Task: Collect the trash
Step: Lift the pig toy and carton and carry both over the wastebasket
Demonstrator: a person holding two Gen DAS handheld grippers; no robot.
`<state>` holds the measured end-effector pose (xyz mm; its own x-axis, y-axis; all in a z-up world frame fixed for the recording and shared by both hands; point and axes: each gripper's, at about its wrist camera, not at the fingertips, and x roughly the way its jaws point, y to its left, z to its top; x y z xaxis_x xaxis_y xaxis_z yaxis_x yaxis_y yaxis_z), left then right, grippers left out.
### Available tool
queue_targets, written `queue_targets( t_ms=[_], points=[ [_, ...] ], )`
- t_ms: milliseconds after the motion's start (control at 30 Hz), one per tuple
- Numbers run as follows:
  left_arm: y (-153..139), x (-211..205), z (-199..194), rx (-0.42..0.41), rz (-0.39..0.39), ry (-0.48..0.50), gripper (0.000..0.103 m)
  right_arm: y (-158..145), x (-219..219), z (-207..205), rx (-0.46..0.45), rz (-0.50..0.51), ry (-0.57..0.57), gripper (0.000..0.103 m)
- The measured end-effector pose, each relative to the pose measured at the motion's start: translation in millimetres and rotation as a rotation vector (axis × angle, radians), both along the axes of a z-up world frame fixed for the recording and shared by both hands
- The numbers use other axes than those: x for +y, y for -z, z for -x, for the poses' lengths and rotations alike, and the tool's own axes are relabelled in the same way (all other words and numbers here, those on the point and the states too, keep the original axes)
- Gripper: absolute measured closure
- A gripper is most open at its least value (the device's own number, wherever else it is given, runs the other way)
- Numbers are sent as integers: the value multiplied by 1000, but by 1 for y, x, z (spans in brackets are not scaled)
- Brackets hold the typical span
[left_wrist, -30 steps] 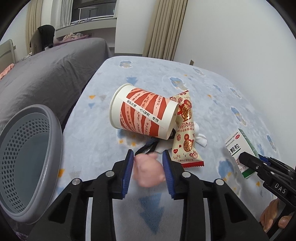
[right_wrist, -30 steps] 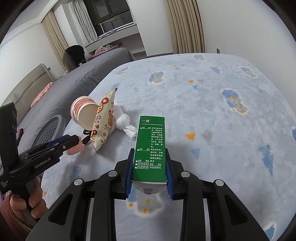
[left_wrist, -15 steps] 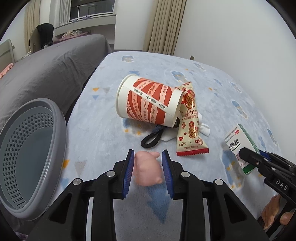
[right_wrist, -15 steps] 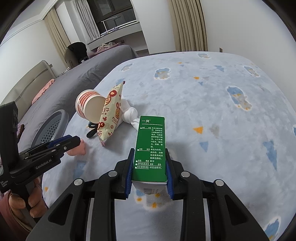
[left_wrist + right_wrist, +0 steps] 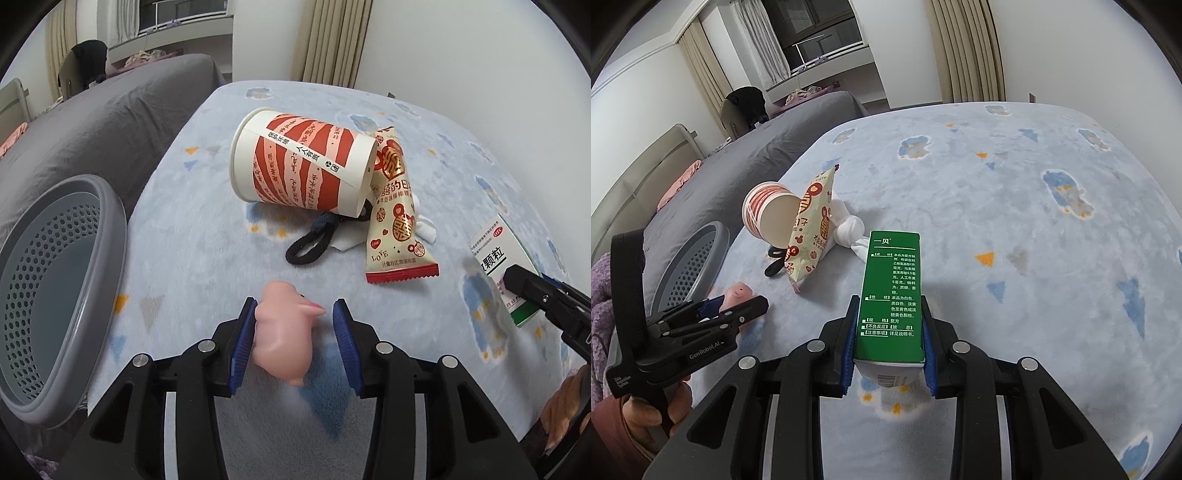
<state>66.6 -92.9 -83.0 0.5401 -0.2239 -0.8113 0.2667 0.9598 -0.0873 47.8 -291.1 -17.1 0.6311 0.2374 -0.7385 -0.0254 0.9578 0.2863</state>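
Note:
My left gripper (image 5: pixel 295 314) stands open around a pink pig toy (image 5: pixel 284 332); the toy rests against the left pad with a gap to the right pad. My right gripper (image 5: pixel 889 317) is shut on a green and white medicine box (image 5: pixel 892 295), held above the bed; the box also shows in the left wrist view (image 5: pixel 502 266). A red-striped paper cup (image 5: pixel 299 162) lies on its side on the blue blanket. A cream snack packet (image 5: pixel 395 218) leans on it. A grey perforated basket (image 5: pixel 55 295) stands at the left.
A black hair tie (image 5: pixel 310 247) and white tissue (image 5: pixel 424 229) lie by the cup. A grey sofa (image 5: pixel 92 122) runs along the left. A white wall is at the right. The blanket (image 5: pixel 1015 192) stretches far and right.
My left gripper has opened; the pink pig toy, squeezed between the pads before, now rests loose against the left pad. Both grippers drew back from the cup. The right still holds the box.

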Motion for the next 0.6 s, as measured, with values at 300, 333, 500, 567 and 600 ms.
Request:
queue_targets(
  t_ms=[300, 333, 500, 567, 600],
  points=[
    [-7, 10, 3, -1, 26, -4, 71, -1, 7, 2, 6, 12, -5, 74],
    [-9, 12, 3, -4, 28, -5, 71, -1, 9, 3, 7, 13, -7, 74],
    [-21, 22, 8, -24, 57, -9, 71, -2, 25, 6, 10, 16, -27, 74],
    [-26, 28, 11, -36, 66, -10, 71, -4, 32, 6, 8, 17, -35, 74],
    [-28, 30, 12, -39, 69, -11, 71, -5, 35, 6, 7, 15, -38, 74]
  ],
)
